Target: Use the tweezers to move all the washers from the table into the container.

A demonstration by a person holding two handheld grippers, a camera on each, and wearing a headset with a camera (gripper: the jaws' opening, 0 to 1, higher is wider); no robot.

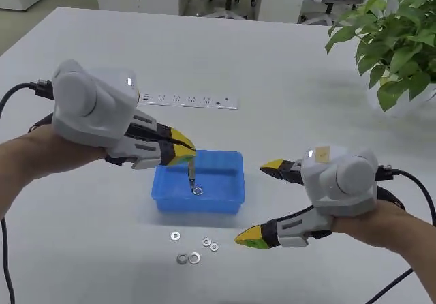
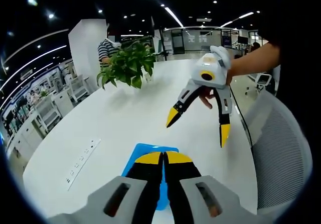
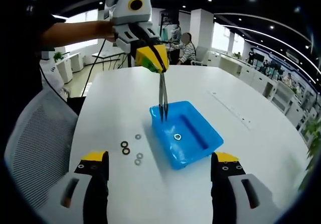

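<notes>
- Washers (image 1: 195, 257), five of them, lie scattered on the table (image 1: 286, 72) just in front of the container (image 1: 225, 205), between the two grippers.
- In the right gripper view two of them sit touching as a pair, and the other three lie singly nearby.
- One more washer (image 1: 197, 191) lies flat on the container's floor, near its front wall.
- The container is a blue open tray near the table's middle, with a power strip (image 1: 189, 101) well beyond it.
- Left gripper (image 1: 185, 151) hangs above the container's left rim, its jaws clamped together on the tweezers (image 1: 191, 174).
- The tweezers hang nearly upright from those jaws, tips down inside the container and close to the lone washer. Whether they touch it cannot be told.
- Right gripper (image 1: 257, 202) hovers to the right of the container above the table, its jaws spread wide with nothing between them.
- A plant (image 1: 395, 38) stands at the table's far right.
</notes>
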